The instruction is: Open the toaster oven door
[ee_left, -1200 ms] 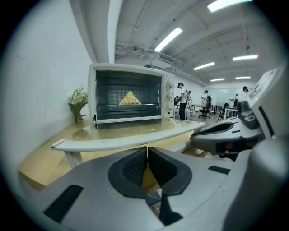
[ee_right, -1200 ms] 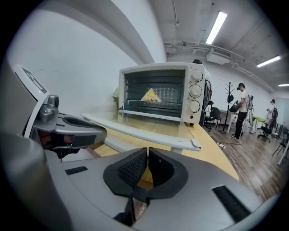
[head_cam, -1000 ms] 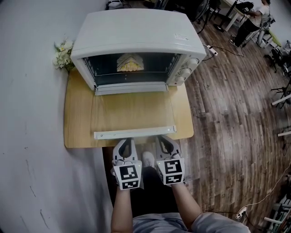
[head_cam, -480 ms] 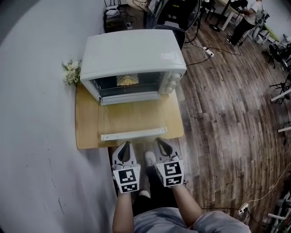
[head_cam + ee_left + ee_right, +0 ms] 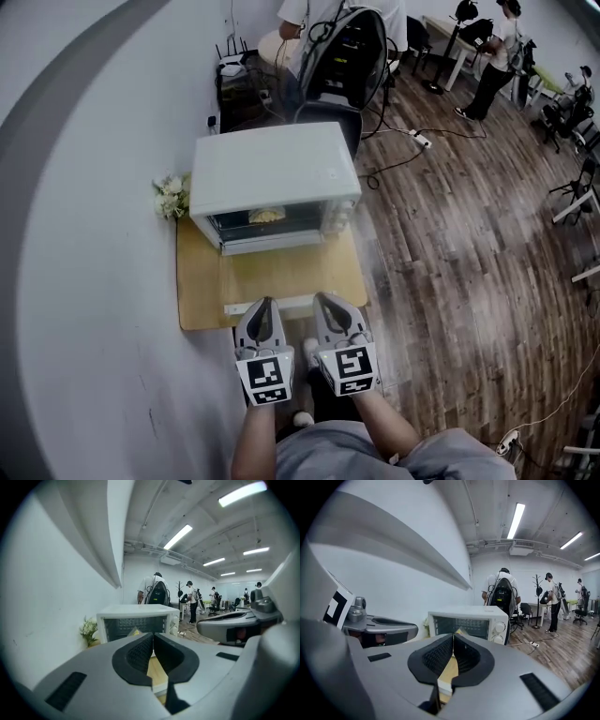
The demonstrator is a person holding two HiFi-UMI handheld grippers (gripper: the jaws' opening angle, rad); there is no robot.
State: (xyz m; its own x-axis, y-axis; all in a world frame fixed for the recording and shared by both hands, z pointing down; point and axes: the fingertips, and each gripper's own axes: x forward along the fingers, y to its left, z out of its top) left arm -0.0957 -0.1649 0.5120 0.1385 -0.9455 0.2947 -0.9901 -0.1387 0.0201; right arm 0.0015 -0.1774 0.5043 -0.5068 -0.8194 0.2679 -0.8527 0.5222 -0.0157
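Note:
The white toaster oven (image 5: 277, 178) stands on a small wooden table (image 5: 197, 291). Its glass door (image 5: 286, 272) is down flat, the white handle (image 5: 281, 306) toward me. Yellowish food (image 5: 267, 215) shows inside. My left gripper (image 5: 262, 305) is shut and empty at the table's near edge. My right gripper (image 5: 326, 300) is beside it, jaws closing the last bit with nothing between them. The left gripper (image 5: 153, 637) and the right gripper (image 5: 453, 639) each show pads meeting, with the oven (image 5: 136, 620) (image 5: 468, 620) ahead.
A white wall runs along the left, with a bunch of flowers (image 5: 172, 197) beside the oven. Behind the oven a person carries a black backpack (image 5: 347, 47). Wooden floor (image 5: 469, 244) spreads to the right, with a cable and power strip (image 5: 417, 139). More people stand far off.
The oven and table have shrunk and moved away in the head view, as the person backs off. Both grippers stay together near the body, now just at the door handle's edge.

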